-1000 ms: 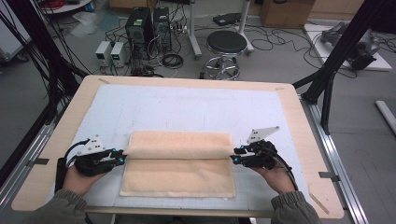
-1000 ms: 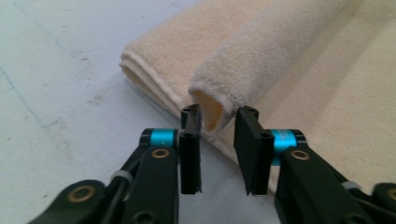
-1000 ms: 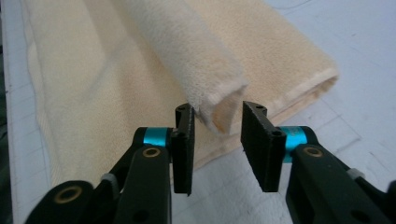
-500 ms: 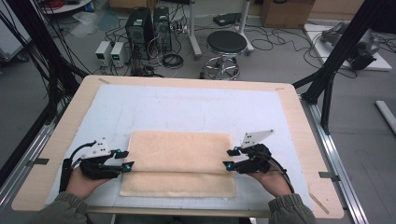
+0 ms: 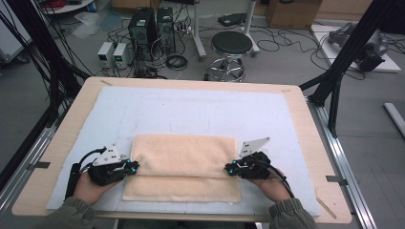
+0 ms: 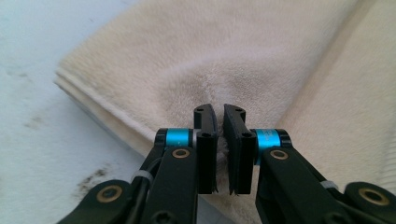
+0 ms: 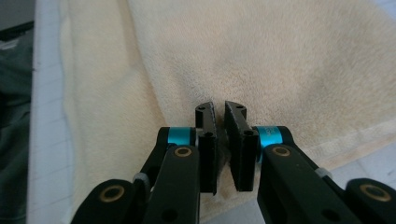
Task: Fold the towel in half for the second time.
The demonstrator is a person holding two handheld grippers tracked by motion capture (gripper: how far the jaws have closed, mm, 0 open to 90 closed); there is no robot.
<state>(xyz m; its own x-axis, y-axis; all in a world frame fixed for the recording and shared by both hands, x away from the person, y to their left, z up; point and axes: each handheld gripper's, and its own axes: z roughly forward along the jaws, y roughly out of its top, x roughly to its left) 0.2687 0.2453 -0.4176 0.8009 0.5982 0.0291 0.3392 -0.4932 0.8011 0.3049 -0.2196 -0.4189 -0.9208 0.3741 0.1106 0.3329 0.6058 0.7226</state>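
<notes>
A cream towel point(image 5: 184, 164) lies folded on the white mat point(image 5: 191, 109), its top layer stopping short of the near edge. My left gripper point(image 5: 133, 165) sits at the towel's left edge. In the left gripper view the gripper point(image 6: 219, 112) has just been closing, and its jaws now pinch the towel point(image 6: 233, 56) pile between the pads. My right gripper point(image 5: 230, 168) sits at the towel's right edge. In the right gripper view the gripper point(image 7: 219, 109) has also just been closing, and its jaws stand shut on the towel point(image 7: 280, 60) fabric. A hand holds each gripper from the table's near side.
The mat covers most of the wooden table point(image 5: 71, 124). Beyond the far edge stand a black stool point(image 5: 231, 45), computer towers point(image 5: 150, 28) and loose cables on the floor. A black frame post point(image 5: 344, 62) slants at the right.
Both grippers slid a little toward the near edge along the towel's sides, and the top layer's fold came down flatter. Both pairs of jaws closed onto the fabric.
</notes>
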